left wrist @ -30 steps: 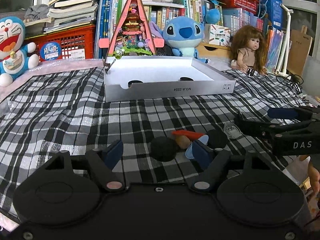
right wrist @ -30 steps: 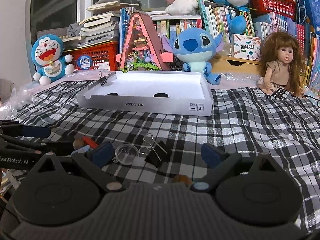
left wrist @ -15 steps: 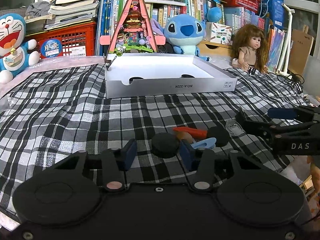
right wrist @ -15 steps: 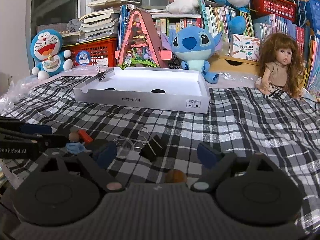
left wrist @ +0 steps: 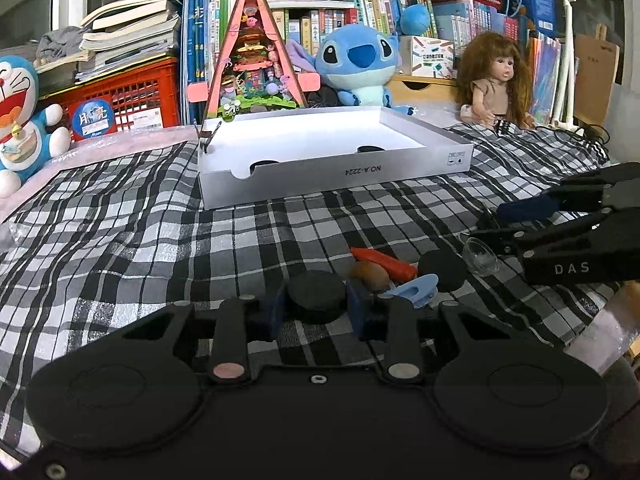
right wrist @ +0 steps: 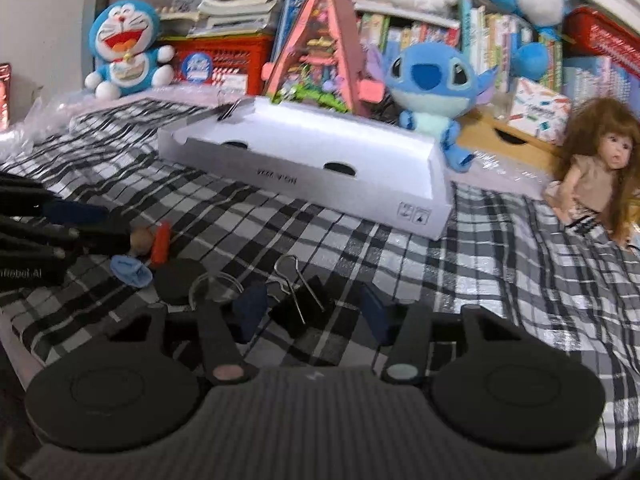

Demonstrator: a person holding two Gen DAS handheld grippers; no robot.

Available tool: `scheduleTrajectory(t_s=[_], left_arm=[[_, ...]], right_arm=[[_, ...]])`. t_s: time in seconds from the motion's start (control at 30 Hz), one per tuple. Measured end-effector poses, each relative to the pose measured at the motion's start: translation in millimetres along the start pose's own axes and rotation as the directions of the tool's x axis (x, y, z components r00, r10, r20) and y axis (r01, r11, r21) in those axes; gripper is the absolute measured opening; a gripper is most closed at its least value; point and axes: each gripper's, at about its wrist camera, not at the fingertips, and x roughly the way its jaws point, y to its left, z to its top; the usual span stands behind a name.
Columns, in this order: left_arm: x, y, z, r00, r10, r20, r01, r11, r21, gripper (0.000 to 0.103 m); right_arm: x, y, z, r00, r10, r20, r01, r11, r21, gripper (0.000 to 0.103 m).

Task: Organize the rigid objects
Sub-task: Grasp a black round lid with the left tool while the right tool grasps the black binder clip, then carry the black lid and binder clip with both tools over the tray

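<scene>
My left gripper [left wrist: 317, 312] is shut on a black round disc [left wrist: 316, 295] that rests on the plaid cloth. Just right of it lie a brown ball [left wrist: 370, 275], an orange stick [left wrist: 382, 261], a light blue clip [left wrist: 416, 293], a second black disc [left wrist: 442, 270] and a small clear cup [left wrist: 480, 256]. My right gripper [right wrist: 312, 312] is open, its fingers on either side of a black binder clip [right wrist: 298, 308]. A white shallow box [left wrist: 332, 188] stands further back with two black discs inside.
Plush toys, a doll [left wrist: 494, 80], a pink triangular toy house [left wrist: 254, 60], a red crate [left wrist: 124, 100] and books line the back. A binder clip [right wrist: 228, 110] is clamped on the box's far left corner. The cloth's front edge lies close to both grippers.
My left gripper has moved forward and closed its fingers onto the near black disc. My right gripper has moved forward and turned, so that the binder clip now lies between its fingers.
</scene>
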Motion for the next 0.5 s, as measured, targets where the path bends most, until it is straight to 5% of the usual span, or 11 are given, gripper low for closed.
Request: scheduleTrajectory(t_s=[0.1, 0.5], left_arm=[[-0.4, 0.2, -0.1, 1.000, 0.000, 0.001, 0.000, 1.000, 0.007, 0.030], [-6.7, 8.1, 12.1, 1.000, -0.008, 0.013, 0.008, 1.000, -0.012, 0.030]], right_arm=[[-0.7, -2.6, 0.3, 0.999, 0.052, -0.016, -0.052, 0.999, 0.011, 0.042], [-11.6, -2.6, 8.8, 0.999, 0.039, 0.027, -0.041, 0.997, 0.070, 0.040]])
